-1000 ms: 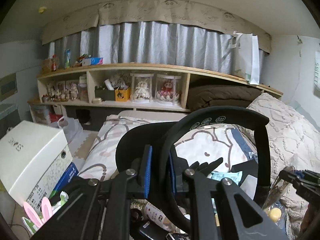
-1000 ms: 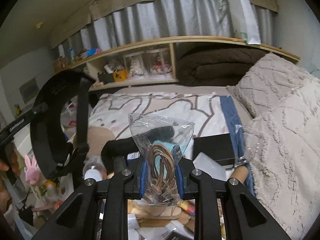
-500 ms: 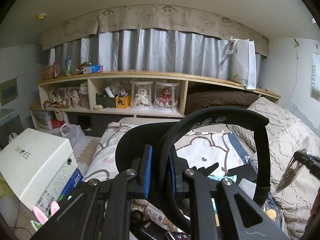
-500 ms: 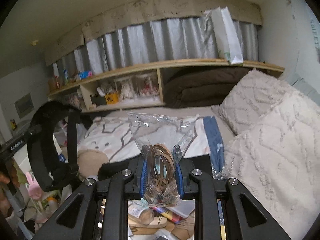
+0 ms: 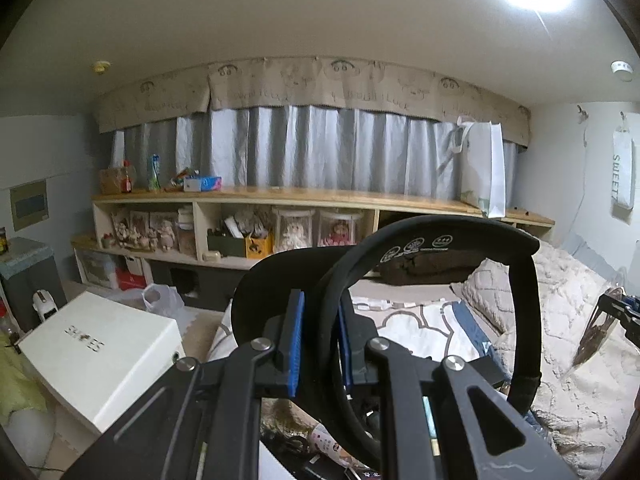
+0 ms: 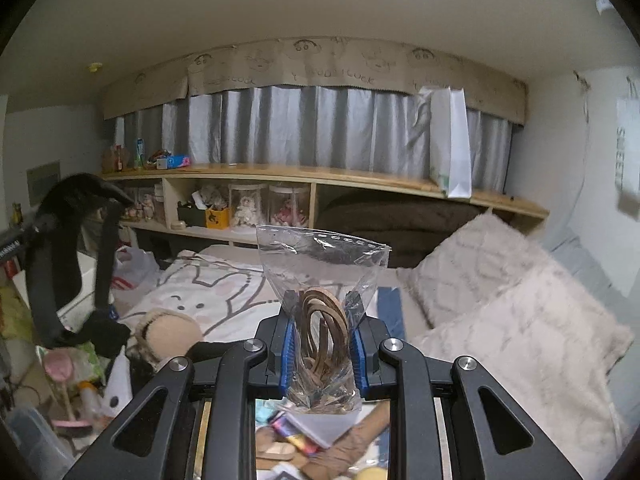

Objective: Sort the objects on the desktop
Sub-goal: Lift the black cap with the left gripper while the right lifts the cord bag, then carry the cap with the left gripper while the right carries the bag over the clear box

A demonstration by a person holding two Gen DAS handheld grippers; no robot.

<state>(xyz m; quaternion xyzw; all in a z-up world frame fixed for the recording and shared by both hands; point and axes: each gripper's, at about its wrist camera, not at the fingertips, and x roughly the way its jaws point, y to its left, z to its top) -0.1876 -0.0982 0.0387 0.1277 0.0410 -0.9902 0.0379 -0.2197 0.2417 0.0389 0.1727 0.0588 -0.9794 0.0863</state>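
Observation:
A black headset-like band (image 5: 452,236) with a wide padded strap arches up in front of the left wrist camera. My left gripper (image 5: 319,340) is shut on its lower band between the blue pads. The same black band (image 6: 76,248) hangs at the left of the right wrist view. My right gripper (image 6: 323,350) is shut on a clear plastic bag (image 6: 320,264) that holds coiled brown cords, its top standing upright. That bag and the right gripper's tip (image 5: 612,312) show at the right edge of the left wrist view.
A bed (image 6: 224,300) with a cartoon-print cover and beige pillows (image 6: 500,280) lies ahead. Wooden shelves (image 5: 280,200) with dolls and boxes run along the curtained wall. A white shoe box (image 5: 100,352) sits at left. Cluttered small items (image 6: 304,440) lie below the grippers.
Both grippers have risen with their loads, so more ceiling and wall and less of the clutter below show. Both grips are unchanged.

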